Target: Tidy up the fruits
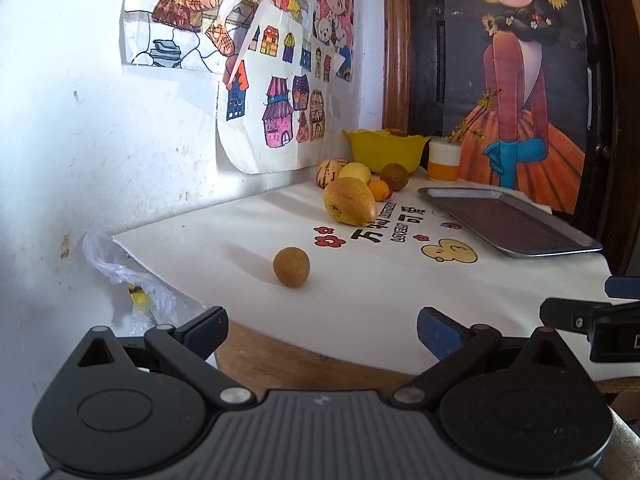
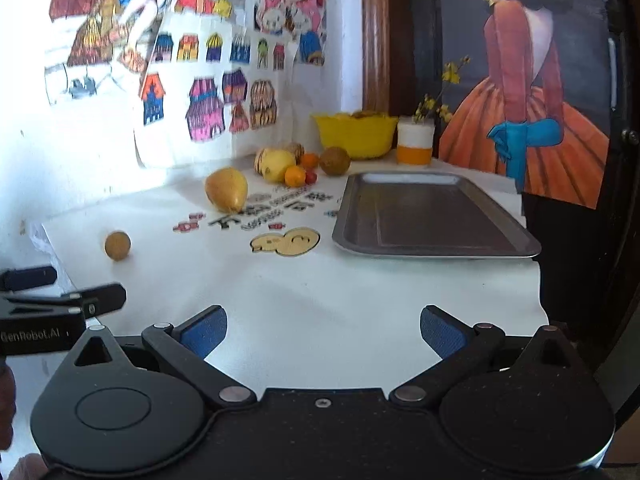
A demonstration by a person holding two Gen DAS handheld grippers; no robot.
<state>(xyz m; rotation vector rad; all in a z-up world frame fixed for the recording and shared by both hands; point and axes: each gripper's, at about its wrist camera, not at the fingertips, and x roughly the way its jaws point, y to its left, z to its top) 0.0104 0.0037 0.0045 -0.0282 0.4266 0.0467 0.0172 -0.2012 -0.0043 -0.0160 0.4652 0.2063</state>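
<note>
Both grippers, left (image 1: 322, 330) & right (image 2: 324, 330), spread wide, holding nothing. Tabletop (image 2: 320, 280): 1 tray (image 2: 432, 216), 1 yellow bowl (image 2: 354, 134), 1 mango (image 2: 226, 189), 1 small brown fruit (image 2: 117, 245) apart.

yellow bowl (image 1: 384, 152): contents mostly hidden by rim | plastic bag (image 1: 128, 280): contents unclear

Bare white tabletop (image 2: 320, 280) ahead, tray (image 2: 432, 216) right, small brown fruit (image 2: 117, 245) left, fruit cluster (image 2: 288, 166) far back.
</note>
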